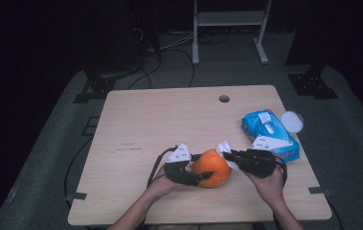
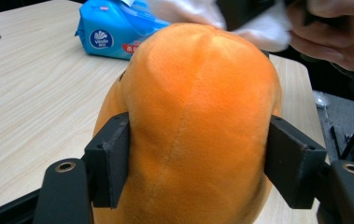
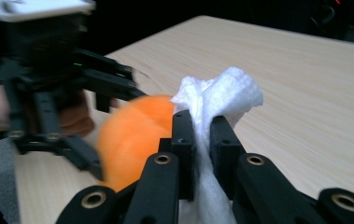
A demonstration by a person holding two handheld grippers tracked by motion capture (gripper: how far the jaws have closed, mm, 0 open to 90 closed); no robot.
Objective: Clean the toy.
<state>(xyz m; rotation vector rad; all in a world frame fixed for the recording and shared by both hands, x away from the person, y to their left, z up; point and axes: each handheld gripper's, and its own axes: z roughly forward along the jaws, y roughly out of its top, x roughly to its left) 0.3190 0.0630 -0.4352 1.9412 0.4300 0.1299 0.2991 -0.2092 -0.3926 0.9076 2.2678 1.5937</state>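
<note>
An orange plush toy [image 1: 211, 167] [image 2: 198, 116] rests on the wooden table [image 1: 145, 124] near the front edge. My left gripper [image 1: 200, 166] [image 2: 198, 163] comes in from the left and is shut on the toy, its black pads [image 2: 109, 158] pressing into both sides. From the right, my right gripper [image 1: 228, 154] [image 3: 202, 126] is shut on a crumpled white tissue [image 1: 225, 148] [image 3: 221, 93], holding it against the toy's upper right side. In the right gripper view the orange toy [image 3: 132, 135] appears blurred, with the left gripper [image 3: 104, 126] around it.
A blue pack of wet wipes [image 1: 269, 133] [image 2: 114, 32] lies at the table's right edge just behind my right hand, with a white round lid [image 1: 291, 121] beside it. A cable hole [image 1: 224, 98] sits at the back. A metal stand [image 1: 229, 19] is on the floor beyond.
</note>
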